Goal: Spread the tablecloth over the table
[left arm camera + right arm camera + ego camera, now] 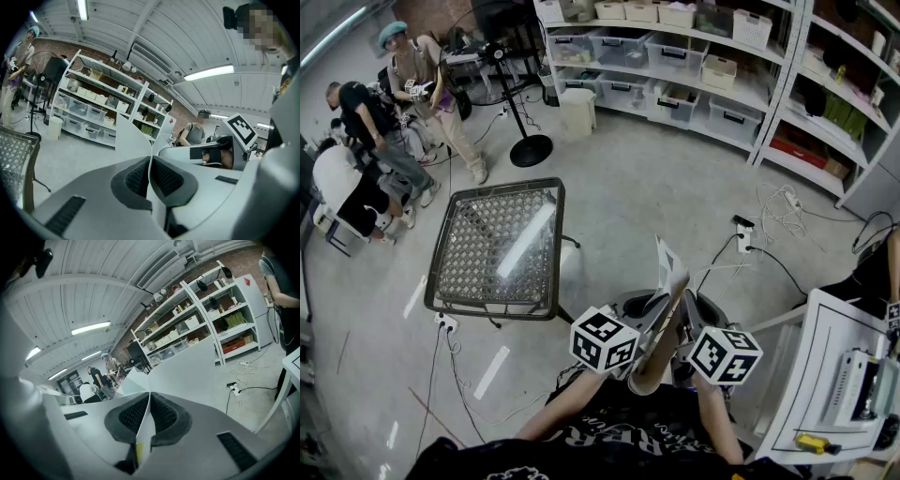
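The tablecloth is a thin white folded sheet that stands up between my two grippers, low in the head view. My left gripper and right gripper are close together, each shut on an edge of it. In the left gripper view the cloth rises from the shut left gripper, and the right gripper's marker cube shows beside it. The right gripper pinches the cloth the same way. The table, a dark frame with a mesh-patterned top, stands bare to the left, apart from the cloth.
Shelves with plastic bins line the back and right. Several people work at the upper left near a fan stand and a white bin. A white desk is at the right; cables and a power strip lie on the floor.
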A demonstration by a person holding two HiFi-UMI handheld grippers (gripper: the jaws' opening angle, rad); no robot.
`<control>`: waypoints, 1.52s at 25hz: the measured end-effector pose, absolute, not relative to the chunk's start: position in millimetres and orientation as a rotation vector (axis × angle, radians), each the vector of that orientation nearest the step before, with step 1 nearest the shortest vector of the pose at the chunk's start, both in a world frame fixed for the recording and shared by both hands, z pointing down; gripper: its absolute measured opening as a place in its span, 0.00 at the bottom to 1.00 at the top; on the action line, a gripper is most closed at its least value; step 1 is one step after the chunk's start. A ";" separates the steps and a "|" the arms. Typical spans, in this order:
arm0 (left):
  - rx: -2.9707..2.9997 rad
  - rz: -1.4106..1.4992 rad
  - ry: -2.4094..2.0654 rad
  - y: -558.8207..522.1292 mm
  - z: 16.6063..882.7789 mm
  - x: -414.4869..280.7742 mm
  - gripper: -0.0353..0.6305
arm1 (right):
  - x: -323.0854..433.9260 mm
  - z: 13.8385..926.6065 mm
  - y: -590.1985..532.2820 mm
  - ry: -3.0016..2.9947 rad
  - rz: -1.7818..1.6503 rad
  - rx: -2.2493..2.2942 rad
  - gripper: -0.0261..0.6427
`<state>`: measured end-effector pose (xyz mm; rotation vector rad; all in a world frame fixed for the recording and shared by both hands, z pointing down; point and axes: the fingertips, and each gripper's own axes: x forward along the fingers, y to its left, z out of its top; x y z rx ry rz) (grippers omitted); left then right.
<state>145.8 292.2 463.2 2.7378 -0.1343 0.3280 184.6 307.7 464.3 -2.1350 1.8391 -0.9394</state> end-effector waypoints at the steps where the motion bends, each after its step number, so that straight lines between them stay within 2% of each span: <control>1: 2.737 0.328 -0.135 291.0 463.0 145.3 0.09 | 184.6 464.0 306.7 1.838 -0.940 -2.134 0.07; 18: 2.731 0.326 -0.237 282.6 459.6 134.8 0.09 | 187.2 462.7 303.9 1.821 -0.978 -2.063 0.07; 38: 2.675 0.349 -0.587 205.8 471.5 82.5 0.08 | 164.5 470.1 222.3 1.998 -1.050 -1.873 0.07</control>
